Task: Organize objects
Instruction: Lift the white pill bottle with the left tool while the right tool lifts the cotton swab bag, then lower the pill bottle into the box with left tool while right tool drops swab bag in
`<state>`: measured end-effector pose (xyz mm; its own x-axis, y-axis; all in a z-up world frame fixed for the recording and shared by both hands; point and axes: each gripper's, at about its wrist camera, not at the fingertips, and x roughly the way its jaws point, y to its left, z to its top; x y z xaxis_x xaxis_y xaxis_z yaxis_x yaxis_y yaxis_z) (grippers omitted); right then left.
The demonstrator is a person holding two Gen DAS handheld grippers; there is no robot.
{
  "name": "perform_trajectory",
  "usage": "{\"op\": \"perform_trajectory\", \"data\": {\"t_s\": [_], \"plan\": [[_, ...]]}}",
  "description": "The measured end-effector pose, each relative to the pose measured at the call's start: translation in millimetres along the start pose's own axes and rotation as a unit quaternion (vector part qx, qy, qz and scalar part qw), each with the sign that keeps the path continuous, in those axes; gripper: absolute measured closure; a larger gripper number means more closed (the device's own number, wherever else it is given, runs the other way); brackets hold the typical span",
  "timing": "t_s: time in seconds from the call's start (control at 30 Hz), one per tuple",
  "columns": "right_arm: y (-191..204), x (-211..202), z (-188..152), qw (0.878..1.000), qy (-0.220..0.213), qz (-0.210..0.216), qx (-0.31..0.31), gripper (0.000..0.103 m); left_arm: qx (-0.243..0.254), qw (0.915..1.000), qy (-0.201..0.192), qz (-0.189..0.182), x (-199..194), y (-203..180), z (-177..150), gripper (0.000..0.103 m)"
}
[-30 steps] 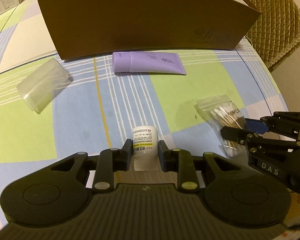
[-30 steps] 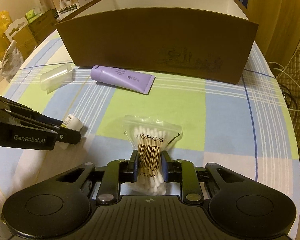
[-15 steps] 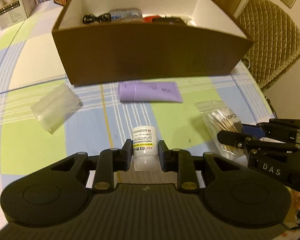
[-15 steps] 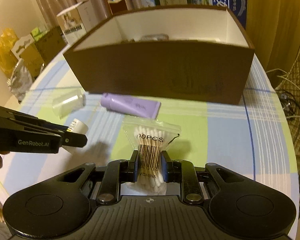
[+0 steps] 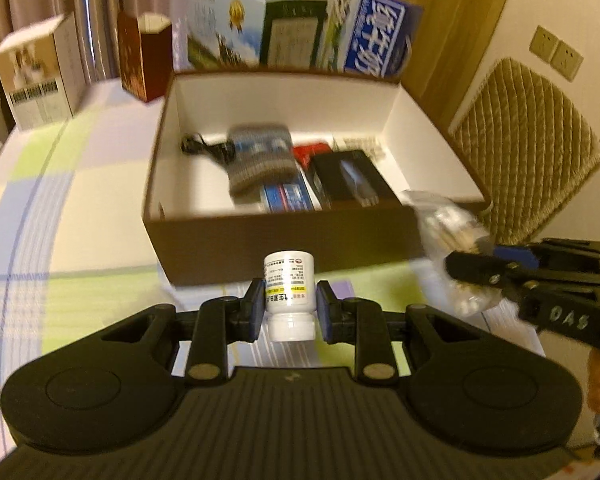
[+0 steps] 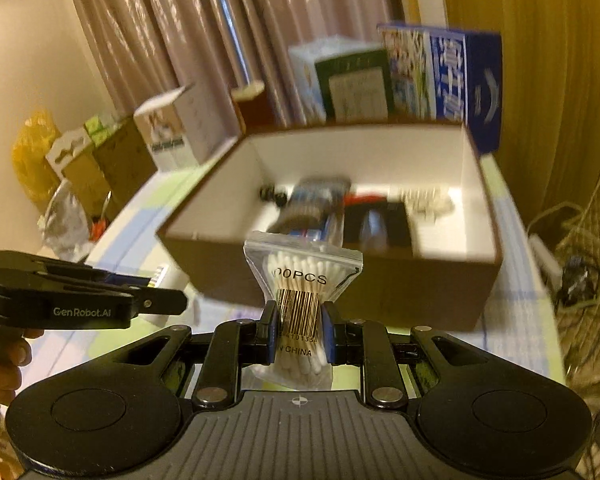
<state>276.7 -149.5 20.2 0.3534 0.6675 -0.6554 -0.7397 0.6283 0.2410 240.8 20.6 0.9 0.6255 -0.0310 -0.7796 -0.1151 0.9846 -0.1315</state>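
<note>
Left tongs (image 5: 288, 310) clamp the white bottle (image 5: 289, 294) upright; right tongs (image 6: 299, 330) pinch the cotton-swab bag (image 6: 302, 280) at its waist, long axis vertical. Both loads hang short of the open box (image 5: 260, 236), which lies directly ahead, its near wall between tongs and interior

Box contents (image 5: 260, 164) motion-blurred, perhaps a knitted pouch; cotton swab bag (image 5: 452, 236) smeared.
</note>
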Motion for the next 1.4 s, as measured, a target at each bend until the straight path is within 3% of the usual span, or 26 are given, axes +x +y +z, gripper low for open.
{"op": "perform_trajectory", "data": {"t_s": [0.43,0.77,1.17,1.23,1.3,1.4], "plan": [[-43.9,21.6,71.1,0.996,-0.047,-0.073,-0.020,0.084,0.006,0.9991,-0.031,0.027,24.6,22.6,69.8,0.080],[-77.2,80.2,83.8,0.991,0.008,-0.132,-0.035,0.084,0.012,0.9988,0.002,0.048,75.3,35.4,94.1,0.080],[-91.9,133.8,80.5,0.981,0.071,-0.165,-0.074,0.083,0.017,0.9979,0.038,0.049,113.1,40.9,96.4,0.080],[-91.8,135.9,81.4,0.981,0.069,-0.165,-0.081,0.080,0.019,0.9976,0.045,0.049,117.9,41.0,95.0,0.080],[-92.5,135.7,82.8,0.982,0.066,-0.160,-0.079,0.065,0.019,0.9972,0.051,0.050,122.3,41.7,94.2,0.080],[-93.0,133.5,84.7,0.983,0.055,-0.160,-0.076,0.058,0.021,0.9967,0.058,0.053,127.7,41.2,92.9,0.080]]}}
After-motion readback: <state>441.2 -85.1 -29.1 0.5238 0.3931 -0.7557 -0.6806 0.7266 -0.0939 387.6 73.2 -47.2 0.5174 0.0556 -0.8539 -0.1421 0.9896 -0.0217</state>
